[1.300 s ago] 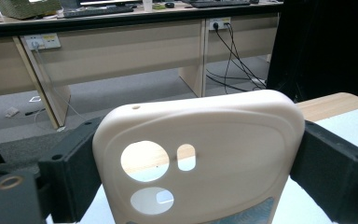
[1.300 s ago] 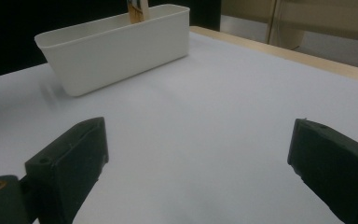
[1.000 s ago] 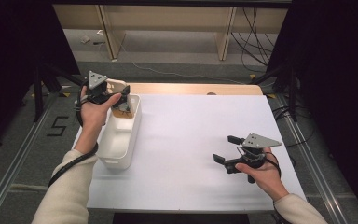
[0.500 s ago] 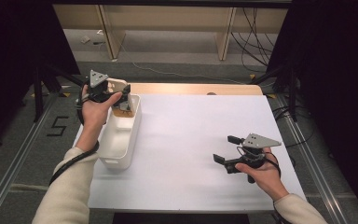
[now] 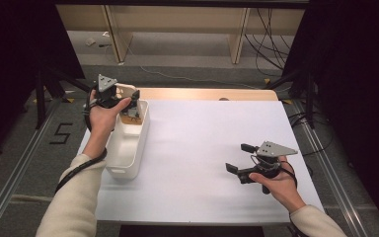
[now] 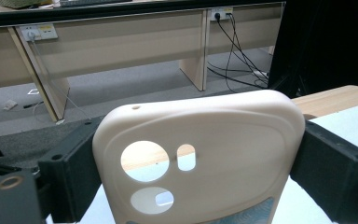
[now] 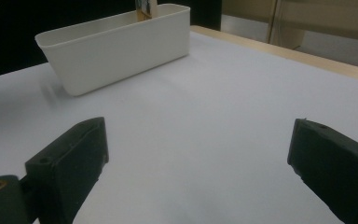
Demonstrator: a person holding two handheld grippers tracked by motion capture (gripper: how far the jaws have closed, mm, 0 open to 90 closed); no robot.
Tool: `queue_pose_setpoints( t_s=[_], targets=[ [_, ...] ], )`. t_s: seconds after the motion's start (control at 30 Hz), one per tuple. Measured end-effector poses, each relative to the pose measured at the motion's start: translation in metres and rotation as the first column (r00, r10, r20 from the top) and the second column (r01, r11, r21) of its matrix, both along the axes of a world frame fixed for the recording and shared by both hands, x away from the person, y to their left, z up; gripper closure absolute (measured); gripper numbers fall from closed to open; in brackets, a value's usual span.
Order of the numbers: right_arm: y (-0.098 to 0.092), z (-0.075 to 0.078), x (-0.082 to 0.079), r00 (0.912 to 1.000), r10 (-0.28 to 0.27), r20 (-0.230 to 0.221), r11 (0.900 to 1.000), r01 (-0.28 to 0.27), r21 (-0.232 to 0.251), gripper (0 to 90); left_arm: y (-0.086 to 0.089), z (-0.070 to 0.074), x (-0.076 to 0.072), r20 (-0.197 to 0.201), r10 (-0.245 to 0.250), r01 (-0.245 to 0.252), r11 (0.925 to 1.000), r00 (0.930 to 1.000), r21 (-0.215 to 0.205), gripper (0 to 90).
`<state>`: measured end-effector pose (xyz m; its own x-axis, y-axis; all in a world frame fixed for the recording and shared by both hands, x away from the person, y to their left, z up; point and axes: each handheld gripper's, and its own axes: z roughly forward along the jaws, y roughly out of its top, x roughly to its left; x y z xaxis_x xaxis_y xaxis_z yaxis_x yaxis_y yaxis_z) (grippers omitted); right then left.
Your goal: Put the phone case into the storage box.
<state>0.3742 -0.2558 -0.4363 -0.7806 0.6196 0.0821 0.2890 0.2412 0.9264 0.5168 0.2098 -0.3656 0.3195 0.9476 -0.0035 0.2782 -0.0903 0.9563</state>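
Note:
A cream phone case (image 6: 214, 154) with round camera cut-outs stands upright between the black jaws of my left gripper (image 6: 200, 172), which press on its two side edges. In the high view that left gripper (image 5: 128, 98) holds the case (image 5: 124, 90) just above the far end of a white bin (image 5: 128, 153) at the table's left. My right gripper (image 5: 239, 157) hovers low over the white tabletop at the near right, jaws wide apart with nothing between them. In the right gripper view its jaws (image 7: 198, 154) frame bare table, with the bin (image 7: 121, 42) beyond.
A tan, patterned item (image 5: 131, 116) lies in the bin's far end under the held case. The white table surface (image 5: 207, 133) has a wooden strip (image 5: 207, 94) along its far edge. Beyond it are desk legs and floor cables (image 6: 233, 51). Dark stands flank the table.

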Motion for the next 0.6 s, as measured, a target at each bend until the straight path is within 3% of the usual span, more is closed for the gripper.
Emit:
queue_pose_setpoints(
  t_s=[0.6],
  targets=[
    [-0.0002,-0.0001,0.0,1.0,0.001,-0.003,1.0,-0.001,-0.002,6.1,-0.0003,-0.0036,0.0086,-0.021,0.002,-0.001,0.9999,0.9998,0.01,9.9]
  ],
)
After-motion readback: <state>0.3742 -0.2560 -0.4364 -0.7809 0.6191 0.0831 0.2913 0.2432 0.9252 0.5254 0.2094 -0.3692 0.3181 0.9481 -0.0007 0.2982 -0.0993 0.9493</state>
